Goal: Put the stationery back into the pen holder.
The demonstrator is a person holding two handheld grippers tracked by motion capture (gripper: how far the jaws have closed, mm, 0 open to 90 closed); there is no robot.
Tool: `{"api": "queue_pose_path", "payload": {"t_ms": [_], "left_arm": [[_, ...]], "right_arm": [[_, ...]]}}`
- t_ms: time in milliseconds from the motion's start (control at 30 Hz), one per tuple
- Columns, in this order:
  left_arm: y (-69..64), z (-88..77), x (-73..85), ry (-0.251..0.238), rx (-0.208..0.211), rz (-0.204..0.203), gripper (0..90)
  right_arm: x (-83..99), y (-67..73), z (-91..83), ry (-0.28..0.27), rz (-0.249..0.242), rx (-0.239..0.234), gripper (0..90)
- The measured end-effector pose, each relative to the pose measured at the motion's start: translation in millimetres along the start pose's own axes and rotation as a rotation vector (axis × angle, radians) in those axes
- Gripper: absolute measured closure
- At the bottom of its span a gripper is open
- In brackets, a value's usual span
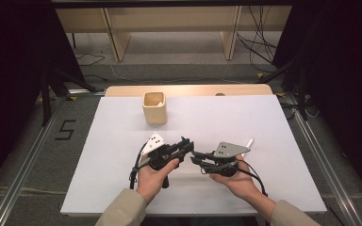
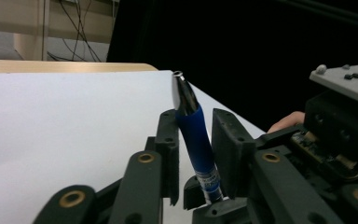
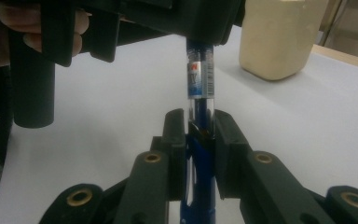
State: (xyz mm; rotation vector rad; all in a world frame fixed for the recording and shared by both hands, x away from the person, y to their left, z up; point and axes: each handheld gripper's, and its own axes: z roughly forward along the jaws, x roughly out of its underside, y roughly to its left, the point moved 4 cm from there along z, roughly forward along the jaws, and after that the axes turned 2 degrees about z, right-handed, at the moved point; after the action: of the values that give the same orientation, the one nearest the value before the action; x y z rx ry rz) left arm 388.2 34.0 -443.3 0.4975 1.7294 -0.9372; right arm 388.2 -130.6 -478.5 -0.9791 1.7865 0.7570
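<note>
Over the middle of the white table, the left gripper and the right gripper meet tip to tip, each held in one of the person's hands. A blue ballpoint pen runs between them. In the left gripper view its blue grip sits between the black fingers, the silver tip sticking out past them; the left fingers are closed on the pen. In the right gripper view the right gripper's fingers are clenched on the pen's clear barrel, and the pen continues up into the left gripper above. A cream square cup stands upright farther back on the table, well apart from both grippers.
</note>
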Motion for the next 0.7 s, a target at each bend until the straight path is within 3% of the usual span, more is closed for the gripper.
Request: {"api": "queue_pose_path", "payload": {"t_ms": [100, 167, 233, 433, 500, 700], "left_arm": [[-5.3, 1.0, -0.7, -0.006, 0.020, -0.010, 79.2], [-8.6, 1.6, -1.9, 0.001, 0.020, 0.021, 79.4], [-9.7, 1.8, -4.6, 0.000, 0.007, 0.056, 79.5], [1.0, -2.9, -19.3, -0.008, -0.082, 0.170, 79.5], [7.2, -5.6, -25.3, -0.009, -0.113, 0.200, 79.5], [31.8, -14.0, -44.7, -0.025, -0.203, 0.238, 79.6]], "right_arm": [[-0.3, 0.7, 1.1, -0.001, -0.011, 0.004, 77.2], [-0.3, 0.2, 0.9, 0.001, -0.025, 0.013, 76.4], [-0.9, -0.3, 0.5, 0.003, -0.028, 0.019, 67.2], [-1.2, -4.7, -4.1, 0.030, -0.031, 0.075, 44.1], [-0.5, -7.4, -6.1, 0.043, -0.029, 0.086, 41.2], [2.1, -12.9, -13.5, 0.066, -0.012, 0.110, 35.7]]}}
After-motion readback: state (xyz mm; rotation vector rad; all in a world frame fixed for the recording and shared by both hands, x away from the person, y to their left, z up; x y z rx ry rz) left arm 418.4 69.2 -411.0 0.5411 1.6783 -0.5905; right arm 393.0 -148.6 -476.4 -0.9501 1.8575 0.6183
